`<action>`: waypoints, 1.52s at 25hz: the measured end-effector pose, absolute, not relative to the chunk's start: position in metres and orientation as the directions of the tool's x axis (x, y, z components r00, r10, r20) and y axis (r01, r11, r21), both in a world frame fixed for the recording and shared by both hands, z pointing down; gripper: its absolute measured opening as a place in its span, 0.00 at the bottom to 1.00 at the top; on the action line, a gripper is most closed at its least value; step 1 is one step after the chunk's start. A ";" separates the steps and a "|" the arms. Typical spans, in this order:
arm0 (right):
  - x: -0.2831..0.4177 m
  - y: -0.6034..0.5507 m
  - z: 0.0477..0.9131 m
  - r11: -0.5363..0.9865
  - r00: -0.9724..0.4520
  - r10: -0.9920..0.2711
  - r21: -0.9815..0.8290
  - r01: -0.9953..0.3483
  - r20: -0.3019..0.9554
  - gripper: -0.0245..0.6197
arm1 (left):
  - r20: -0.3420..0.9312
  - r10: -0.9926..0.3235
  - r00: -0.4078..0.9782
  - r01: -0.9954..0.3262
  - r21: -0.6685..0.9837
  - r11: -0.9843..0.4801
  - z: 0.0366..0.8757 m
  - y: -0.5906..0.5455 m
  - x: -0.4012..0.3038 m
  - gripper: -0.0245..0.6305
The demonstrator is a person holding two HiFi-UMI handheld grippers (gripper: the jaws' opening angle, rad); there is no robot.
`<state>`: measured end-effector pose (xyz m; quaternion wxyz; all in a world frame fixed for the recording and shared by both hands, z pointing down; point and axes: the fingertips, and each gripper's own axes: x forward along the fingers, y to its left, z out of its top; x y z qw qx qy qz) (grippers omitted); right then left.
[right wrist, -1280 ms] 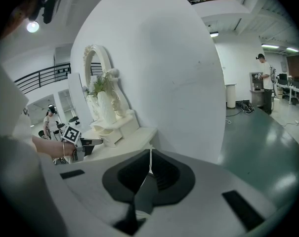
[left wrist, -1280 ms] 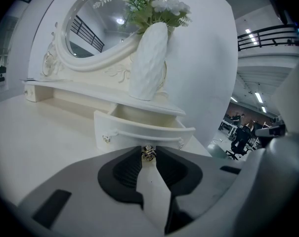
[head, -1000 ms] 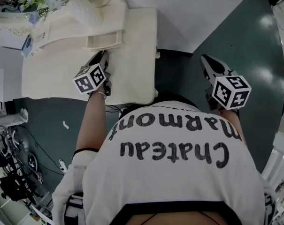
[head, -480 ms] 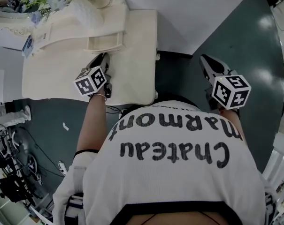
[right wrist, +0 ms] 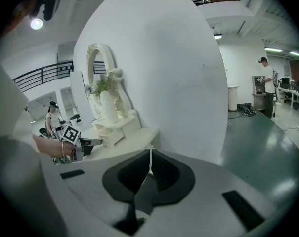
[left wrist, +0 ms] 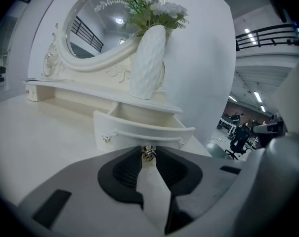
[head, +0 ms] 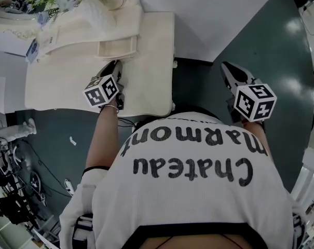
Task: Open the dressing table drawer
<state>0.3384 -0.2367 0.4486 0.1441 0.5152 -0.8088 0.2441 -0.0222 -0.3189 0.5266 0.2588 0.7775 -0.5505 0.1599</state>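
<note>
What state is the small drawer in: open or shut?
Open. The drawer stands pulled out, its hollow inside showing, with the left gripper closed on its knob.

Head view looks steeply down; both gripper views face along their jaws toward the dressing table (head: 146, 71).

A: Any text, quick?
B: One. Shirt (head: 198, 165) in the head view, big black letters, upside down to the camera: "Chateau Marmont".
A: The cubes?
B: Left cube (head: 101, 91), right cube (head: 255, 101): black-and-white square markers. Patterns only, no letters or digits.
A: The gripper views?
B: Nothing readable in either.
</note>
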 end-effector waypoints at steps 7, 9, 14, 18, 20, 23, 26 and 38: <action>0.339 -0.233 0.451 0.345 -0.423 -0.759 -0.245 -0.906 0.495 0.08 | 0.533 -0.774 0.341 -0.939 0.228 -0.257 0.526 -0.318 -0.024 0.18; 0.340 -0.232 0.451 0.344 -0.422 -0.760 -0.244 -0.907 0.495 0.08 | 0.532 -0.775 0.341 -0.939 0.228 -0.257 0.526 -0.318 -0.023 0.18; 0.341 -0.232 0.452 0.338 -0.420 -0.757 -0.251 -0.907 0.500 0.08 | 0.535 -0.775 0.336 -0.941 0.230 -0.250 0.527 -0.317 -0.023 0.18; 0.338 -0.230 0.453 0.318 -0.410 -0.758 -0.261 -0.912 0.508 0.08 | 0.535 -0.771 0.345 -0.938 0.231 -0.259 0.525 -0.321 -0.022 0.18; 0.337 -0.230 0.454 0.312 -0.403 -0.758 -0.257 -0.915 0.513 0.08 | 0.534 -0.770 0.348 -0.936 0.238 -0.258 0.526 -0.320 -0.020 0.18; 0.333 -0.229 0.451 0.302 -0.388 -0.764 -0.246 -0.921 0.515 0.08 | 0.532 -0.768 0.357 -0.933 0.241 -0.267 0.528 -0.321 -0.019 0.18; 0.323 -0.226 0.447 0.291 -0.373 -0.766 -0.234 -0.928 0.524 0.08 | 0.539 -0.758 0.368 -0.929 0.240 -0.280 0.528 -0.321 -0.018 0.18; 0.282 -0.217 0.424 0.295 -0.339 -0.769 -0.170 -0.940 0.542 0.08 | 0.541 -0.736 0.406 -0.914 0.252 -0.319 0.529 -0.319 -0.016 0.18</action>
